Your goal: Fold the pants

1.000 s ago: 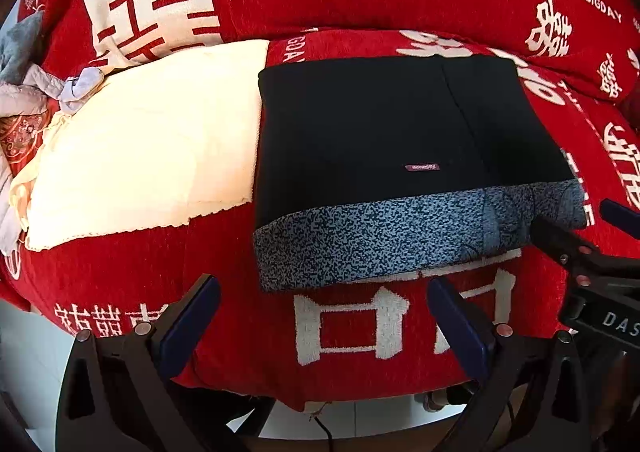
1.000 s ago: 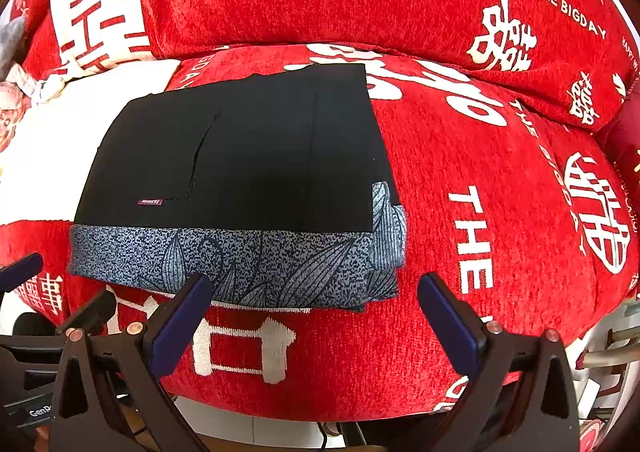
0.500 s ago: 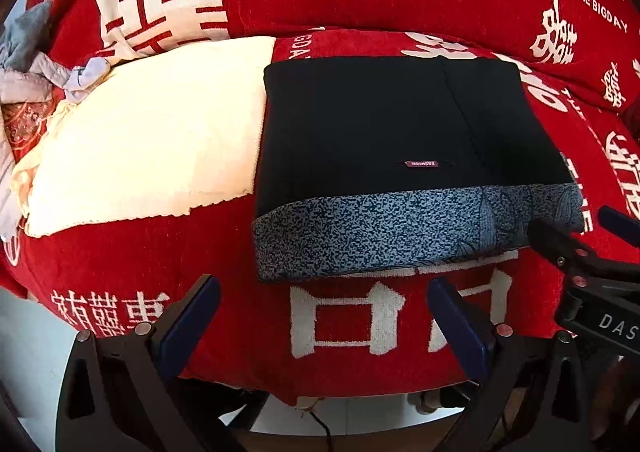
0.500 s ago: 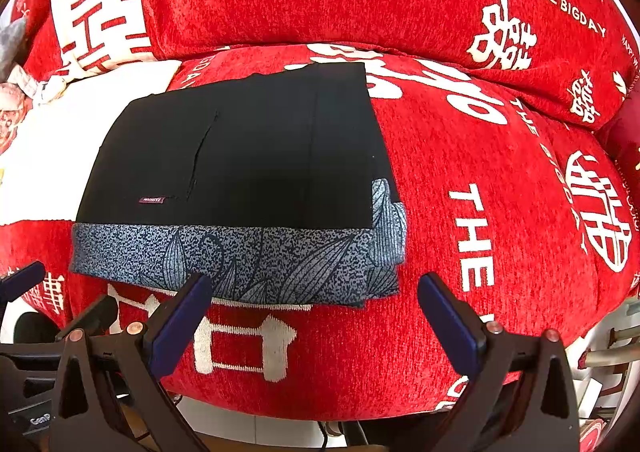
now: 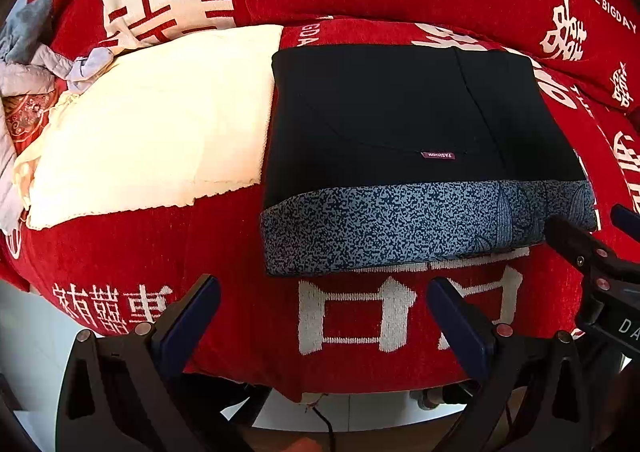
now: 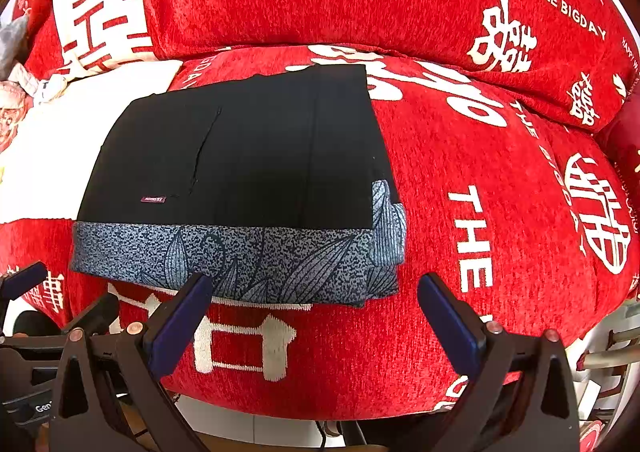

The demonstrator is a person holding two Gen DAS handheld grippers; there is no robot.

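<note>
Pants point(image 5: 400, 116) lie folded, black, with a blue-speckled band.

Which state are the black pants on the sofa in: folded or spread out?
Folded. The pants form a compact rectangle, black layers stacked over the patterned band; both grippers are open and clear.

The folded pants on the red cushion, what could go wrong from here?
1. The folded pants lie near the front edge of the rounded red cushion; a nudge could slide them off.
2. The patterned waistband is nearest the open right gripper; brushing it might undo the fold.
3. The cream cloth sits right against the pants' side, so the open left gripper could catch both.
</note>
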